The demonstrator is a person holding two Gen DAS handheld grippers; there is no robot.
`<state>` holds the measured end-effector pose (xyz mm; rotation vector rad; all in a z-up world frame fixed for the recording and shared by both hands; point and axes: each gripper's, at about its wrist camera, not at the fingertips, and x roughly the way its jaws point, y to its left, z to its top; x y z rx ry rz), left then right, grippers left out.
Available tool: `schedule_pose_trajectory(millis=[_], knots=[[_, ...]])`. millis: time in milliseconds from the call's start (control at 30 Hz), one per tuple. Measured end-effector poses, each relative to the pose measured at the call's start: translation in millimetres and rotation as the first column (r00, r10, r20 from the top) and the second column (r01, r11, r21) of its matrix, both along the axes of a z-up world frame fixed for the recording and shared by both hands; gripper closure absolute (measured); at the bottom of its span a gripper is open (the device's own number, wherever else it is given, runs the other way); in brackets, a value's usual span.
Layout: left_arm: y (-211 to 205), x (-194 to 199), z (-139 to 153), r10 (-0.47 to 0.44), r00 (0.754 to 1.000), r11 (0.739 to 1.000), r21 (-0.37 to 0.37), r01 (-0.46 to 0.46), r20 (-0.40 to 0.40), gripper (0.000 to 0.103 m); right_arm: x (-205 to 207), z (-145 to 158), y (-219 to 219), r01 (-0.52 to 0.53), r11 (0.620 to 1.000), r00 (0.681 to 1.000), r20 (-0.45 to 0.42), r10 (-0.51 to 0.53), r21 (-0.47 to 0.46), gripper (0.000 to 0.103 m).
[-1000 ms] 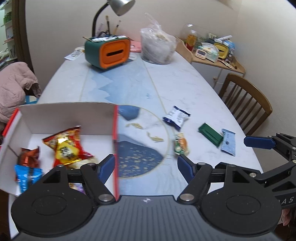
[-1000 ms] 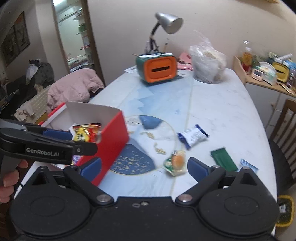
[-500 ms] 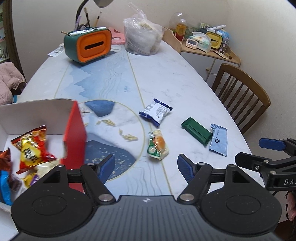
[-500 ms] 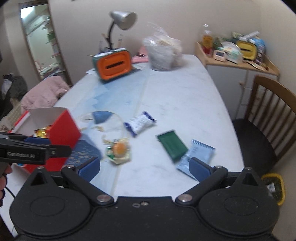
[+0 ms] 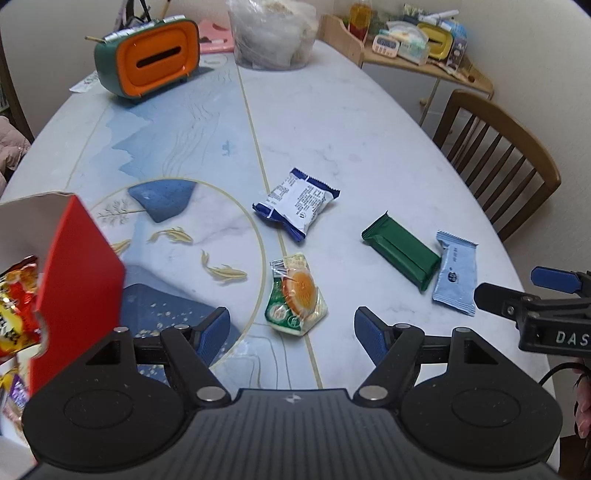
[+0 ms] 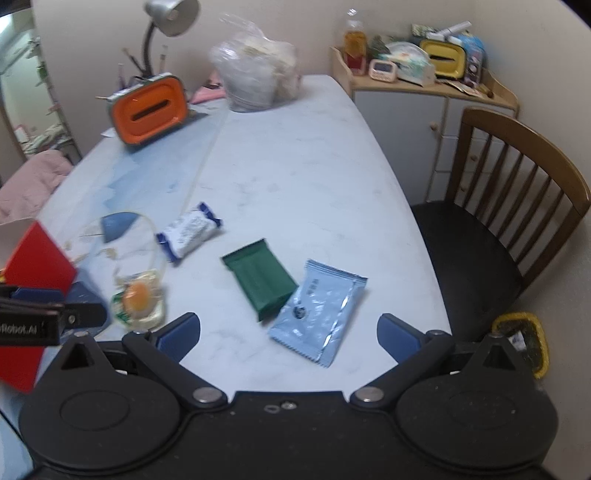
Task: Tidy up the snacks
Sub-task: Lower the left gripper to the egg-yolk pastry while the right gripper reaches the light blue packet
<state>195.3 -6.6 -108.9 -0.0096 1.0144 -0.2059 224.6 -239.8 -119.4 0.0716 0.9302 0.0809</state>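
Observation:
Several snack packets lie on the marble table (image 5: 369, 122): a white-and-blue packet (image 5: 297, 206) (image 6: 188, 232), a green bar (image 5: 400, 249) (image 6: 260, 282), a pale blue packet (image 5: 456, 271) (image 6: 319, 310) and a clear packet with an orange round (image 5: 297, 293) (image 6: 138, 297). A red box (image 5: 74, 288) (image 6: 35, 273) at the left holds snacks, among them a red-and-yellow packet (image 5: 16, 306). My left gripper (image 5: 291, 332) is open and empty, just short of the orange-round packet. My right gripper (image 6: 288, 332) is open and empty, with the pale blue packet between its fingers.
An orange-and-green tissue box (image 5: 147, 59) (image 6: 147, 107), a lamp (image 6: 168, 18) and a clear plastic bag (image 5: 273, 29) (image 6: 255, 77) stand at the table's far end. A wooden chair (image 5: 498, 158) (image 6: 517, 206) stands at the right edge. A cluttered cabinet (image 6: 424, 88) is behind it.
Both grippers have swung right, away from the red box toward the loose packets. The right gripper now points at the pale blue packet. Both stay open.

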Motion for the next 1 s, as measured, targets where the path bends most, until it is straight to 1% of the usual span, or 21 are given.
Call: schedule_pose_trajectory(millis=[200,400,567,767,867,1000], knots=[[-8,22,-20,0.010,0.998,1.000,0.013,-0.009,-0.056,0.029,24,-28,-3,0.024,0.999,0.998,-0.060,-0.027,-0.037,0.005],[-12,39,-35,0.019,0.996,1.000,0.015,-0.018,-0.093,0.029,37,-45,-5,0.040,0.998,0.995,-0.095,-0.045,-0.054,0.010],[-14,49,-45,0.029,0.993,0.999,0.030,-0.026,-0.113,0.029,43,-51,-4,0.033,0.998,0.994,-0.101,-0.039,-0.060,0.013],[-13,55,-53,0.030,0.992,0.999,0.027,-0.027,-0.123,0.029,48,-55,0,0.021,0.997,0.994,-0.104,-0.028,-0.070,0.019],[-15,56,-54,0.017,0.993,1.000,0.028,-0.014,-0.114,0.029,50,-58,1,0.021,0.997,0.993,-0.113,-0.029,-0.072,0.026],[-17,56,-54,0.015,0.994,1.000,0.021,-0.013,-0.105,0.030,52,-58,3,0.021,0.996,0.995,-0.100,-0.030,-0.092,0.031]])
